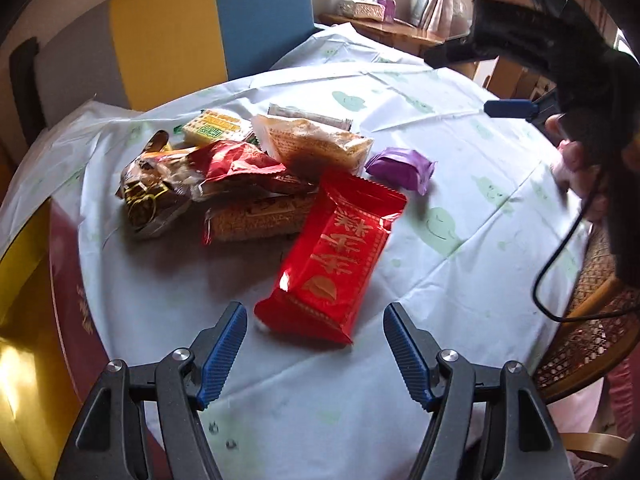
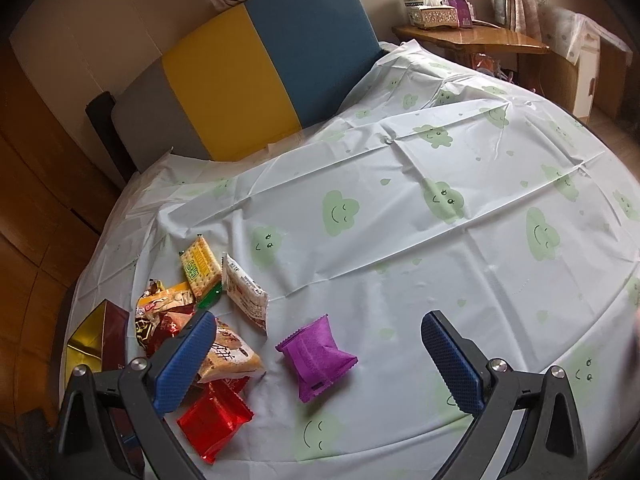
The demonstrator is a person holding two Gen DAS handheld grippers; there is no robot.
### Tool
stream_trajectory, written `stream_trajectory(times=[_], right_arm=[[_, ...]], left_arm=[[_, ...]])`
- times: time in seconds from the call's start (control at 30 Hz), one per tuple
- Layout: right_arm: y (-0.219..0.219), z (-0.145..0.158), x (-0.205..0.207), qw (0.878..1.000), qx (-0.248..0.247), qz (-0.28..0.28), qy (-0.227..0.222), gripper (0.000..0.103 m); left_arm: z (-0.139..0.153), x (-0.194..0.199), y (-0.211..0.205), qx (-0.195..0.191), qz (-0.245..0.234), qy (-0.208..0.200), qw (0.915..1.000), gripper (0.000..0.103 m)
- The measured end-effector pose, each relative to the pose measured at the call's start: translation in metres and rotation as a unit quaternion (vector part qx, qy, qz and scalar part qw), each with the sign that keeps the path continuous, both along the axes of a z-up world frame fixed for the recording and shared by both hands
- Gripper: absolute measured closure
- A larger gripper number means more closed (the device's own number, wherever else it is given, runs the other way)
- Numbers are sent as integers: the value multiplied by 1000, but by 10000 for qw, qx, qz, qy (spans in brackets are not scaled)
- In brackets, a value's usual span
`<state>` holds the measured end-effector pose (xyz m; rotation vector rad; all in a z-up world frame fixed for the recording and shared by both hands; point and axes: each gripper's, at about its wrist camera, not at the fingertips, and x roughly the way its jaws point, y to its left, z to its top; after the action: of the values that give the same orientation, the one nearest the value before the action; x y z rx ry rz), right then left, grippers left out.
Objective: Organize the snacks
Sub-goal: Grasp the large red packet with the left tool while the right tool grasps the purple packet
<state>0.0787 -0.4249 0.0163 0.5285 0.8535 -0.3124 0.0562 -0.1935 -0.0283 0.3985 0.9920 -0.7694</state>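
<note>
Setting: round worktop [image 2: 400, 240] under a pale cloth printed with green clouds; a grey, yellow and blue seat back stands behind its far edge.
Box: red-and-gold box [image 2: 100, 340] at the worktop's left edge, lying open with its gold lining showing; judged to be the likely place for the snacks.
Snack pile: mixed wrappers heaped beside the box near the left edge, among them a yellow cracker pack [image 1: 214, 128] and a clear orange cake pack [image 1: 316, 144].
Red packet: red packet [image 1: 332, 256] at the near side of the pile, its long axis running away from the camera and tilted rightward.
Left gripper: left gripper [image 1: 316, 352] has its fingers spread wide and holds nothing; the red packet's near end lies just ahead, in line with the gap. Nearer tool for this item.
Purple packet: purple packet [image 2: 316, 360] lies apart from the pile, towards the worktop's middle.
Right gripper: right gripper [image 2: 320, 364] has its fingers spread wide, empty; the purple packet sits between them in this view. Contact cannot be confirmed.
</note>
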Motion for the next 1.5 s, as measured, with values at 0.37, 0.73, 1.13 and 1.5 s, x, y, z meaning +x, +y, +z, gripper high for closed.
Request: stream_trajectory(times=[0.37, 0.73, 1.13, 1.5], right_arm=[[-2, -5, 4, 9999, 59, 28, 93, 0], [9, -30, 20, 9966, -167, 379, 710, 3], [47, -73, 43, 9626, -1517, 1240, 1870, 17], [52, -87, 53, 9466, -1678, 1829, 2058, 49]], left_arm=[[-24, 17, -48, 398, -610, -81, 9973, 36], [-27, -11, -4, -114, -72, -113, 9998, 58], [-41, -20, 38, -496, 483, 42, 9976, 58], [-42, -28, 39, -538, 507, -215, 9970, 58]])
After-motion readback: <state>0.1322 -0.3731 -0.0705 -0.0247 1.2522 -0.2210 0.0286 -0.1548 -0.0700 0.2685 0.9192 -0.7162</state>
